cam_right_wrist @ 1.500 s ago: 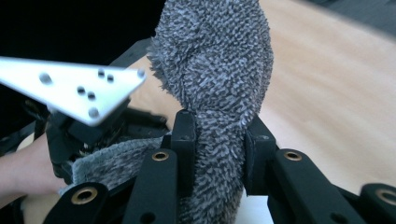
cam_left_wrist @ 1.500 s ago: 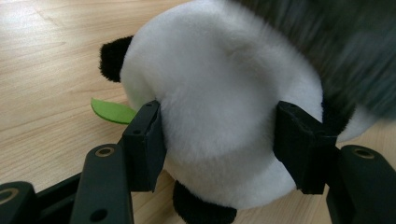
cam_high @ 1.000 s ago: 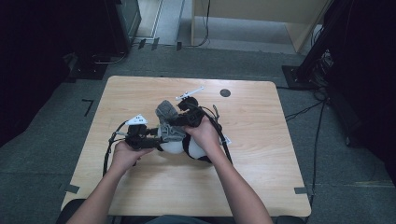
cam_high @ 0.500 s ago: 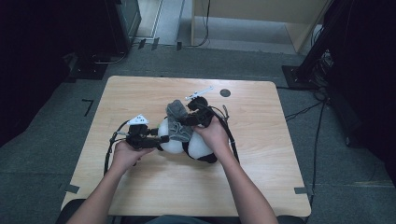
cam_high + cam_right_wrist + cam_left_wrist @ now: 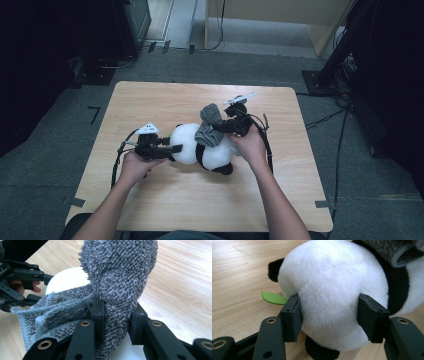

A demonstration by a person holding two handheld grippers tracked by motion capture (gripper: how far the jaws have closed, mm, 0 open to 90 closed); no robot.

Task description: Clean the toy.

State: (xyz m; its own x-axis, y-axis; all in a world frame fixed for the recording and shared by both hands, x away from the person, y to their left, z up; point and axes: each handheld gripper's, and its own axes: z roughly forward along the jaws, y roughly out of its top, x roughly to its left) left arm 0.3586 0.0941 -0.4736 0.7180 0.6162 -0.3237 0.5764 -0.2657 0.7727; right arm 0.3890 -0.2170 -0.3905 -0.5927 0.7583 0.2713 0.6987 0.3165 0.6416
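A black and white plush panda (image 5: 200, 150) lies on the wooden table (image 5: 165, 100). My left gripper (image 5: 172, 148) is shut on the panda's white round end (image 5: 329, 302), its pads (image 5: 293, 315) pressing into the fur on both sides. A small green leaf (image 5: 273, 298) pokes out beside the panda. My right gripper (image 5: 220, 129) is shut on a grey fuzzy sock (image 5: 120, 277), whose open cuff (image 5: 50, 310) hangs over the panda's body. In the high view the sock (image 5: 209, 125) lies draped on top of the panda.
A black cable (image 5: 117, 160) loops from the left gripper along the table's left side. Another cable (image 5: 267, 140) trails from the right gripper. Dark equipment and cables stand on the floor beyond the table's far and right edges.
The right gripper has carried the grey sock to the right and slightly away, and the panda has shifted right with it. The left gripper followed, still clamped on the panda.
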